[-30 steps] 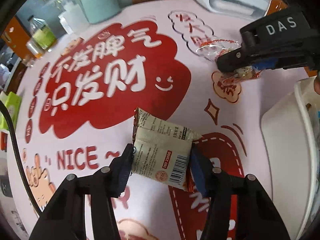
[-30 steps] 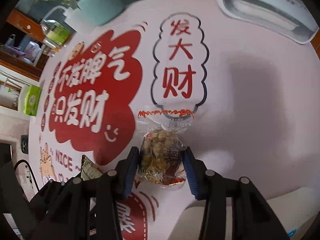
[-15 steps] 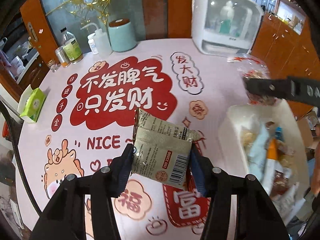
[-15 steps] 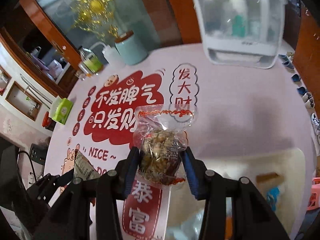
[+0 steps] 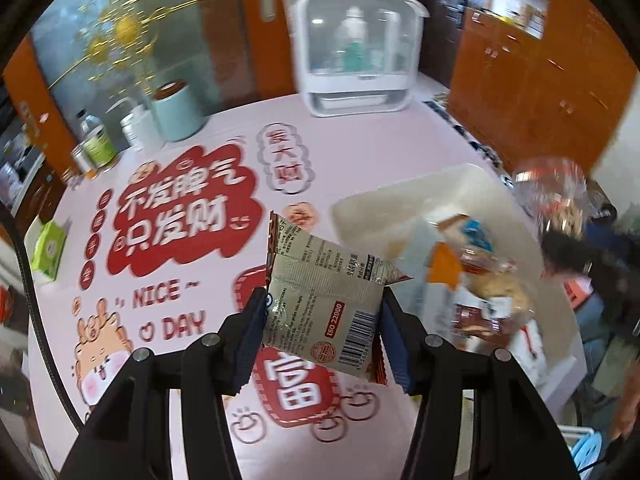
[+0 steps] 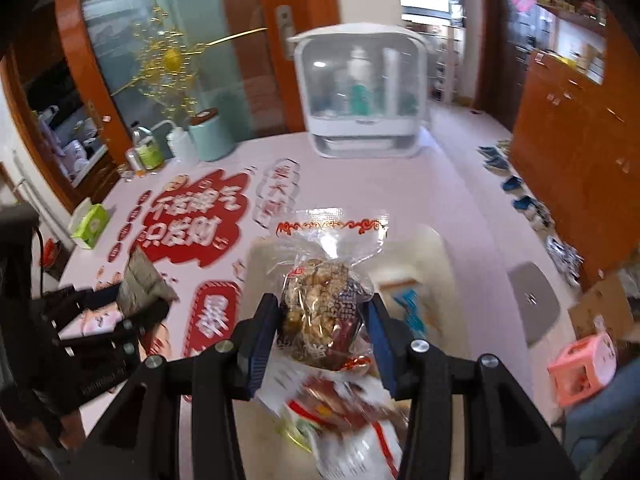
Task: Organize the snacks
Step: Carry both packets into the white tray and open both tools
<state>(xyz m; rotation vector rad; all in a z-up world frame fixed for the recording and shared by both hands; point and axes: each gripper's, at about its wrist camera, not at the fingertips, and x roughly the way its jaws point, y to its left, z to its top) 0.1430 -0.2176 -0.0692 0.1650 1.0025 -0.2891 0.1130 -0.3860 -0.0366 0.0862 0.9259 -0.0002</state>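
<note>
The left tongs (image 5: 322,328) pinch a tan snack packet (image 5: 324,300) at mid-frame, above the table (image 5: 400,148). The right tongs (image 6: 324,328) grip a clear nut bag (image 6: 324,304) over the white bin (image 6: 436,256) — already part-filled, both packs not yet dropped in.

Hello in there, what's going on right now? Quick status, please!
Left gripper: jaws clamped on tan snack packet. Right gripper: jaws clamped on clear nut bag, above white bin of snacks. Nothing in the way.
</note>
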